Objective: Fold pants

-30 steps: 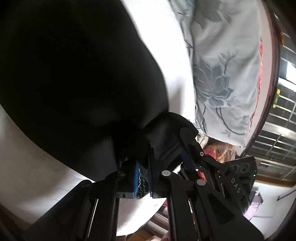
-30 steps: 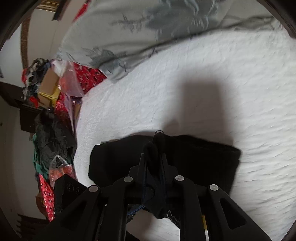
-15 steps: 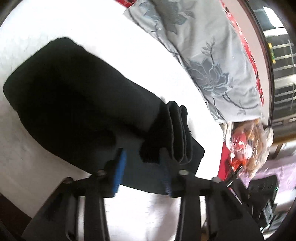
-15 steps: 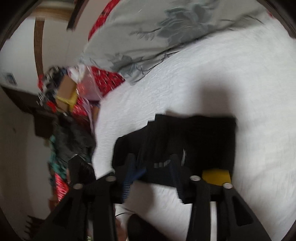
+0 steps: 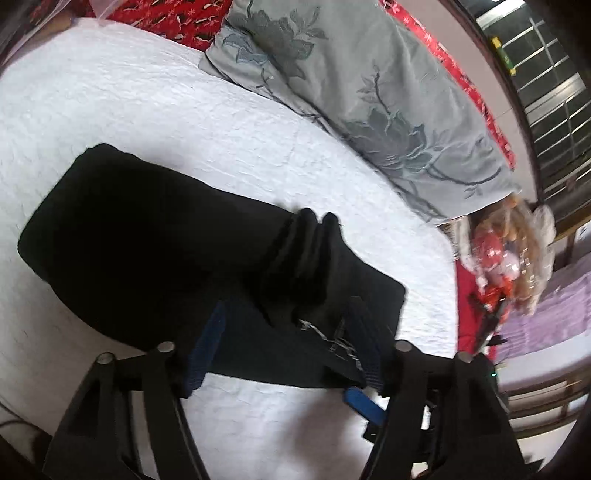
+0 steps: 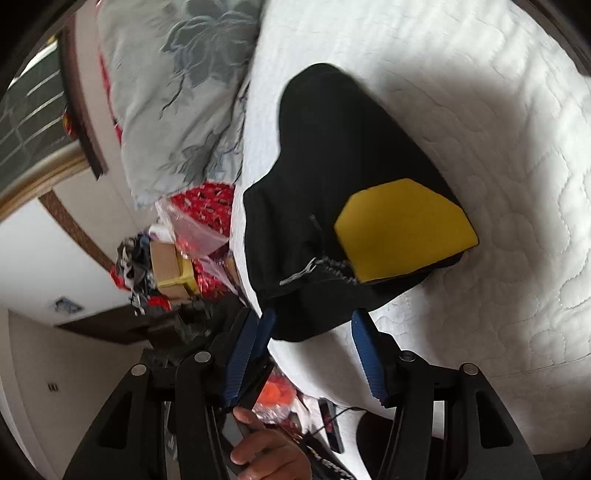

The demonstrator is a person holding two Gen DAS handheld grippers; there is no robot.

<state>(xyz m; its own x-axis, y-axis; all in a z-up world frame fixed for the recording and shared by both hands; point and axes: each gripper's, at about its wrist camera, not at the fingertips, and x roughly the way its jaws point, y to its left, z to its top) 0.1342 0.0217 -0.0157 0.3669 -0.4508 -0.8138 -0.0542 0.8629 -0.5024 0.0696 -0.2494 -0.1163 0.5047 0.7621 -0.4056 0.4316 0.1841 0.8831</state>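
Black pants [image 5: 155, 251] lie folded on the white quilted bed [image 5: 147, 110], with a bunched ridge of cloth near their middle. My left gripper [image 5: 288, 347] hangs just above their near edge. Its jaws are opening, the blue pads [image 5: 207, 343] stand apart, and the cloth under them is not pinched. In the right wrist view the pants [image 6: 332, 147] show a yellow patch [image 6: 402, 232]. My right gripper [image 6: 308, 354] is at their near hem. Its jaws are opening too, and the hem lies loose between the fingertips.
A grey floral pillow [image 5: 369, 92] lies beyond the pants, over red patterned cloth [image 5: 166, 22]. Past the bed's edge stand a cardboard box [image 6: 166, 266], plastic-wrapped clutter [image 5: 506, 258] and a barred window [image 5: 546, 92]. A person's hand [image 6: 266, 454] shows low in the right wrist view.
Both grippers were shut on bunched black cloth and have let go and opened. The left one has risen and rolled; the right one has swung sideways and rolled. The pants now lie flat.
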